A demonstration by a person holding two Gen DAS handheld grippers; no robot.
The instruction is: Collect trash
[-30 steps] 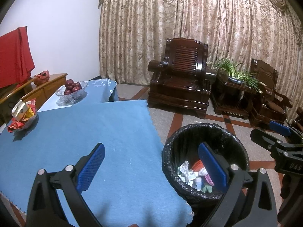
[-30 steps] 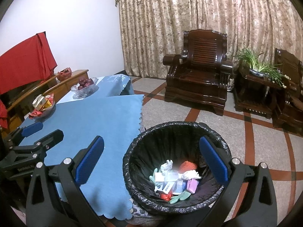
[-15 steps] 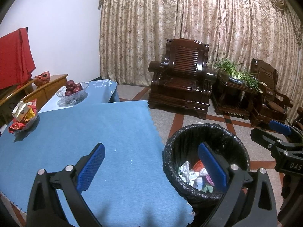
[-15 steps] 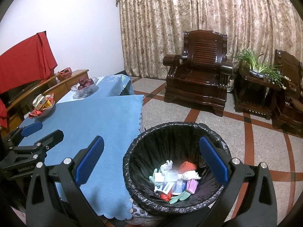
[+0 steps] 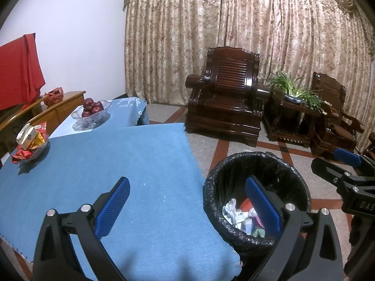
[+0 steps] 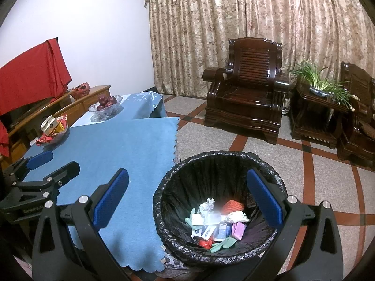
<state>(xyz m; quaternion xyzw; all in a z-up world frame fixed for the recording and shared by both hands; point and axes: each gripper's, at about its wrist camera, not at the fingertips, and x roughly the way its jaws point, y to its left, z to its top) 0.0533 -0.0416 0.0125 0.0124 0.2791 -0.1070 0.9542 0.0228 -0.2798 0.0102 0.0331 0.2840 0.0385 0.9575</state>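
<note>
A round bin with a black liner point(image 6: 234, 157) stands on the floor beside the table; it also shows in the left wrist view point(image 5: 276, 159). Several pieces of trash point(image 6: 218, 222) lie at its bottom: crumpled paper, small packets, a green glove, something orange. My right gripper point(image 6: 187, 194) is open and empty above the bin's near rim. My left gripper point(image 5: 187, 201) is open and empty over the table's corner, left of the bin. Each gripper shows in the other's view: the right point(image 5: 346, 173), the left point(image 6: 42, 173).
The table carries a blue cloth point(image 5: 105, 164), a glass bowl of snack packets point(image 5: 30, 145) and a glass bowl of red fruit point(image 5: 92, 112). Dark wooden armchairs point(image 5: 227, 96), a side table with a plant point(image 5: 295, 93) and curtains stand behind. A red cloth point(image 5: 16, 70) hangs left.
Both views have shifted very slightly; the bin and table sit a touch lower and farther. Both grippers stay open and empty.
</note>
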